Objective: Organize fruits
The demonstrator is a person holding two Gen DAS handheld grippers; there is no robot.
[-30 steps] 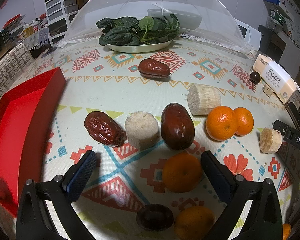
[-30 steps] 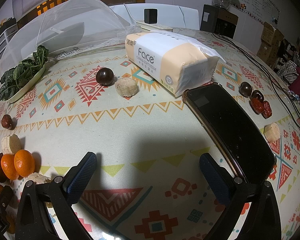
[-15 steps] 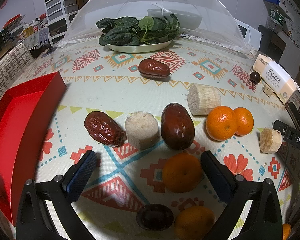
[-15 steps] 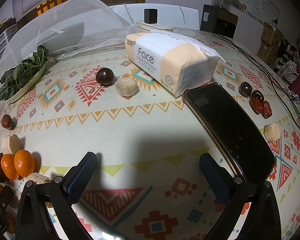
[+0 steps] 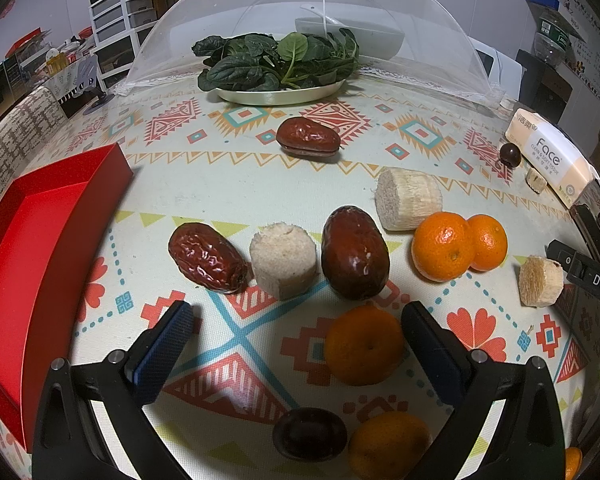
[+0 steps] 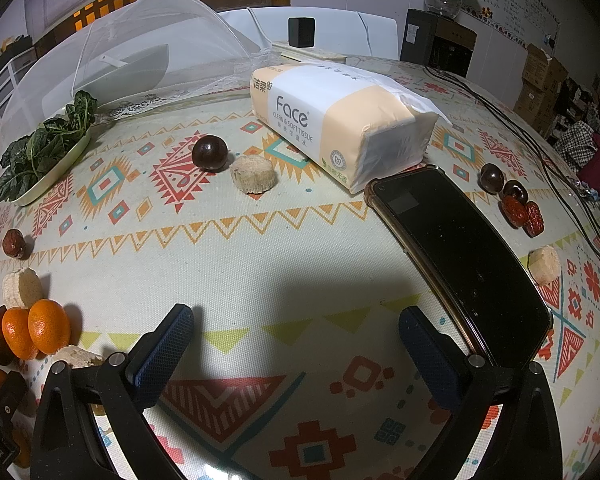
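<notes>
While both grippers hang wide and empty, advance the left gripper over the mandarin lying between its fingers near 2 dates, close gently, then carry it to the red tray; the right gripper waits over bare cloth.

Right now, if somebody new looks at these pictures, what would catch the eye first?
Probably the bright red tray at the table's left edge, and the oranges, dates and pale cut chunks scattered beside it. Beyond them, a plate of greens sits before a white mesh cover; the right camera shows a tissue pack and black phone.
</notes>
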